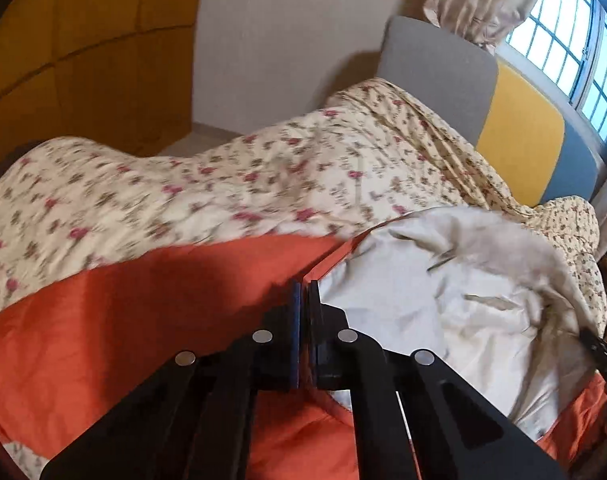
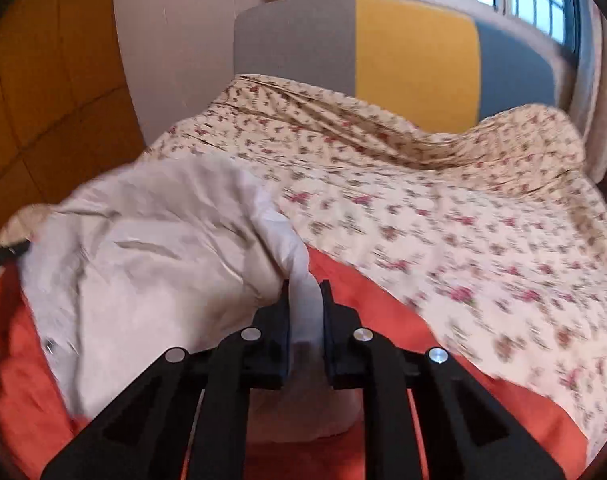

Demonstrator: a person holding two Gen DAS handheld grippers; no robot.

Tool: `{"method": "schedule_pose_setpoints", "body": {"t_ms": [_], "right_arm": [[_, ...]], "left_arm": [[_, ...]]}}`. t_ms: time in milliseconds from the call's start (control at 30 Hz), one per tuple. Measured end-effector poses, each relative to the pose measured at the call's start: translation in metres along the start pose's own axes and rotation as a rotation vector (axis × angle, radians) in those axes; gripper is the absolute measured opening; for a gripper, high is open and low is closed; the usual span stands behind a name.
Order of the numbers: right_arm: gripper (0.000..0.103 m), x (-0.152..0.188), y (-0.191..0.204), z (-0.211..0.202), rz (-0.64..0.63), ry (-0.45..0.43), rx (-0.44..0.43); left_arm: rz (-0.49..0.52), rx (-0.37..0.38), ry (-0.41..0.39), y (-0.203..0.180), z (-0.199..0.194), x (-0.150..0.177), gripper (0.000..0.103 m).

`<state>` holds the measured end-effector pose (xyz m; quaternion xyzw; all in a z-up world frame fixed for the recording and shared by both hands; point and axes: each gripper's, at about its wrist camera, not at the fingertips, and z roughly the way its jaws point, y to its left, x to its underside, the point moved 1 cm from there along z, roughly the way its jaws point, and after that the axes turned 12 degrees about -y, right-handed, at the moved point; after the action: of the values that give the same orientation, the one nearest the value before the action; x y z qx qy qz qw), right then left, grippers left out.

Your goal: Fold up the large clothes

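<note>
Grippers (image 1: 304,292) (image 2: 305,292) clamp white garment (image 2: 151,264) over floral bedspread (image 2: 443,216).

White garment (image 1: 463,300) smeared by motion blur, its lower part hidden behind the left gripper (image 1: 303,292); what sits between those closed fingers can't be made out. Floral bedspread (image 2: 443,220) blurred toward the bed's near edge, print unreadable. Orange sheet (image 2: 383,320) cut off at the bottom edge. Window (image 1: 575,52) cropped by the fisheye rim.
</note>
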<state>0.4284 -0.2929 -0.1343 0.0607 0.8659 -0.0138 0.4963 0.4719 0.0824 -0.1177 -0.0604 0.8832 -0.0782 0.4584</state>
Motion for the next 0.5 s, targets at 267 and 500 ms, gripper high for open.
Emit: {"method": "schedule_pose_setpoints", "body": {"t_ms": [267,500], "right_arm": [[0.015,0.062,-0.047,-0.007,0.188,0.046,0.019],[0.019,0.07,-0.045,-0.012,0.187,0.001,0.017]], "left_arm": [[-0.119,-0.015,0.036,0.034,-0.007,0.037,0.005],[-0.283,-0.121,-0.092,0.047,-0.065,0.032,0.038]]}}
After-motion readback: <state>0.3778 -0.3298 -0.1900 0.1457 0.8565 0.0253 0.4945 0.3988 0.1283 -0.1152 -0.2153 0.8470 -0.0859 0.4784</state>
